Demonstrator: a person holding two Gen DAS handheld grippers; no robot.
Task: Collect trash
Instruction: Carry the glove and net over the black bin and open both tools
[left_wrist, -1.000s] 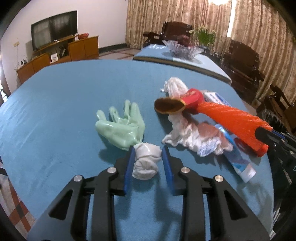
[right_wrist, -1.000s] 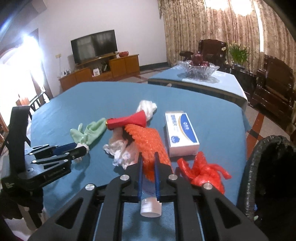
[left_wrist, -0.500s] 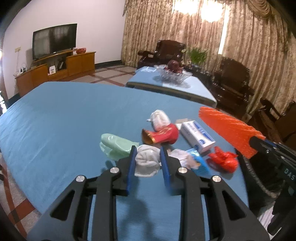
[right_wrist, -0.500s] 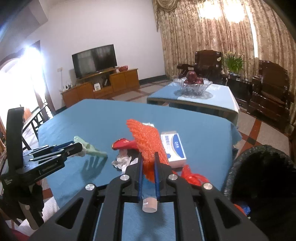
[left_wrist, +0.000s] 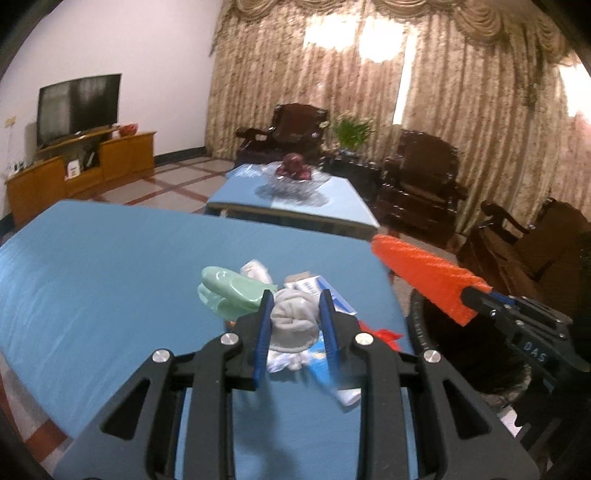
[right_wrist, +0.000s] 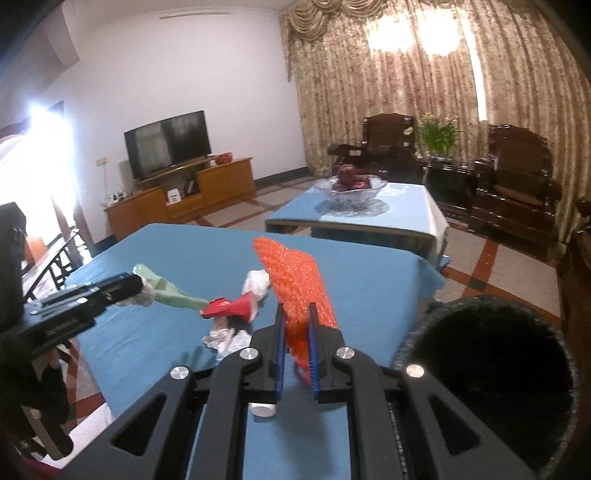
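My left gripper (left_wrist: 294, 325) is shut on the bunched white cuff of a pale green rubber glove (left_wrist: 231, 291), held up off the blue table (left_wrist: 103, 280); the glove (right_wrist: 173, 295) sticks out ahead of the pads. My right gripper (right_wrist: 296, 345) is shut on an orange foam net sleeve (right_wrist: 299, 280), also in the air. From the left wrist view that sleeve (left_wrist: 424, 277) hangs over a black trash bin (left_wrist: 480, 354) at the table's right edge. On the table lie a red wrapper (right_wrist: 232, 306), crumpled white tissues (right_wrist: 225, 338), a white and blue box (left_wrist: 317, 288) and a tube with a white cap (right_wrist: 263, 410).
The bin's dark mouth (right_wrist: 487, 373) opens just right of the table edge. Behind stand a low table with a glass fruit bowl (right_wrist: 354, 188), dark wooden armchairs (right_wrist: 513, 192), a TV (right_wrist: 168, 142) on a wooden cabinet, and curtains. Red plastic scrap (left_wrist: 384, 336) lies near the table's right edge.
Both grippers have risen off the table with their loads. The glove has lifted clear of the cloth, and the orange sleeve has swung up and towards the bin.
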